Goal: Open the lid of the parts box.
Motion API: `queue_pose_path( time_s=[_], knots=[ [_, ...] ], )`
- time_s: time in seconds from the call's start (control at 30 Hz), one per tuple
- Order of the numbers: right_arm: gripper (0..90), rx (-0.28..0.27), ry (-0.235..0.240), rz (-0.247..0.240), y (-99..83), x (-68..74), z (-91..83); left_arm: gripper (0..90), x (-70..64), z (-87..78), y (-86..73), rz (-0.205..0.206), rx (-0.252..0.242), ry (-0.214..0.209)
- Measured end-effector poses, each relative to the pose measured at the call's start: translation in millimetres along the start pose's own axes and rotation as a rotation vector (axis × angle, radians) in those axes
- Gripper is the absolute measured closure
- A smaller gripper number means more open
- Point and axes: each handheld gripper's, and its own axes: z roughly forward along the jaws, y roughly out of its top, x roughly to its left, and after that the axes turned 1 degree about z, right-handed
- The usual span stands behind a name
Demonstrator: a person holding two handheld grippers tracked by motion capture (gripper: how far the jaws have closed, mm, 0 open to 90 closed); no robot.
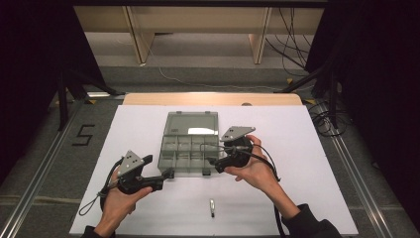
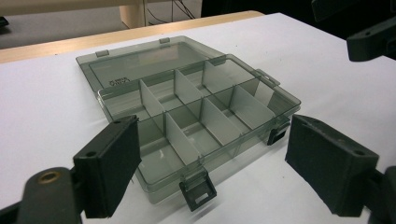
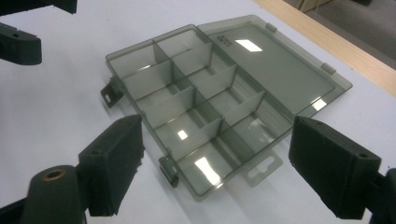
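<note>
— What does the high view give you that the gripper views leave out?

— Both hands at once. The left gripper [image 1: 168, 174] sits in the lower left, the right gripper [image 1: 212, 161] just right of centre, and a small pen-like object [image 1: 212, 208] lies on the white sheet [image 1: 307, 163] low in the frame, well apart from the box. What it is exactly, I can't tell.

— And the closer views?

— The left gripper view shows the compartment box [image 2: 196, 116] mid-frame, lid laid flat behind it, dividers upright, and two dark latches [image 2: 198, 192] hanging off its near edge. The right gripper view shows the box [image 3: 205, 112] from the opposite corner, with a hang tab [image 3: 265, 168] on its near side.

— Where is the box relative to the jaws?

— On the bench, between the two grippers. Each pair of jaws stands wide apart, gripping nothing; in each gripper view the box lies beyond and between them, near but not touching as far as I can see.
</note>
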Motion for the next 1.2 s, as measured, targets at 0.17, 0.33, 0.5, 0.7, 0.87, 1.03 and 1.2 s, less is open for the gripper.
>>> queue_pose_path(
  time_s=[0.17, 0.33, 0.5, 0.7, 0.87, 1.03, 1.2],
  knots=[
    [19.6, 0.025, 0.015, -0.006, -5.8, 6.4, -1.2, 17.0, -6.2, -2.1, -1.8, 0.006, -0.005, -0.011],
    [19.5, 0.043, 0.016, -0.013, -12.8, 13.4, -0.1, 17.0, -10.9, -2.3, -4.0, 0.007, -0.007, -0.020],
    [19.7, 0.054, 0.040, -0.017, -17.8, 19.6, 1.9, 17.0, -9.8, -3.8, -4.8, -0.003, -0.011, -0.012],
    [19.7, 0.089, 0.056, -0.029, -25.6, 26.3, 6.2, 17.0, -12.1, -5.2, -4.9, -0.001, -0.019, -0.013],
    [19.9, 0.106, 0.072, -0.042, -30.7, 31.9, 10.3, 17.0, -14.0, -6.0, -3.5, -0.008, -0.028, -0.013],
    [20.6, 0.146, 0.097, -0.041, -33.2, 35.5, 11.6, 17.0, -14.2, -4.9, -3.2, 0.000, -0.024, -0.020],
    [21.0, 0.156, 0.094, -0.044, -37.4, 40.9, 14.1, 17.0, -14.6, -4.5, -2.8, -0.002, -0.027, -0.017]
  ],
)
